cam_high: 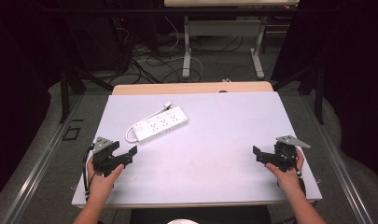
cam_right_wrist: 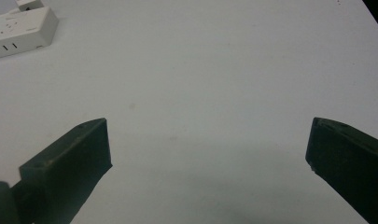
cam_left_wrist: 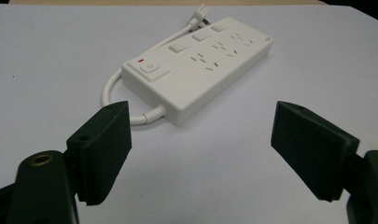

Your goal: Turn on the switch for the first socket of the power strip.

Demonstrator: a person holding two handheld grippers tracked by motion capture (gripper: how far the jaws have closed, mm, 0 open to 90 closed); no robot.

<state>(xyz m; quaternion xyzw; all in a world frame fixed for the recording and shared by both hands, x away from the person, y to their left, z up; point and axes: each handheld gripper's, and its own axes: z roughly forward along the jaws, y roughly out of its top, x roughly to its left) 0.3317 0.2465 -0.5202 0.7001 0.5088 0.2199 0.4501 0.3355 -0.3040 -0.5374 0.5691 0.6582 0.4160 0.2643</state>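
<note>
A white power strip (cam_high: 161,123) lies on the white table (cam_high: 214,140), left of the middle, with its short cord (cam_high: 129,134) looped at its near end and its plug (cam_high: 168,105) at the far end. My left gripper (cam_high: 126,151) rests near the table's left front, a short way in front of the strip, open with nothing between its jaws. In the left gripper view the strip (cam_left_wrist: 196,65) lies just beyond the open gripper (cam_left_wrist: 200,140). My right gripper (cam_high: 257,153) sits at the right front, open and empty; in its view (cam_right_wrist: 207,144) the strip's end (cam_right_wrist: 18,30) shows far off.
A wooden edge (cam_high: 191,87) runs along the table's back. Beyond it stand another table's legs (cam_high: 186,46) and loose cables on the floor (cam_high: 149,60). A dark frame post (cam_high: 64,93) stands at the left.
</note>
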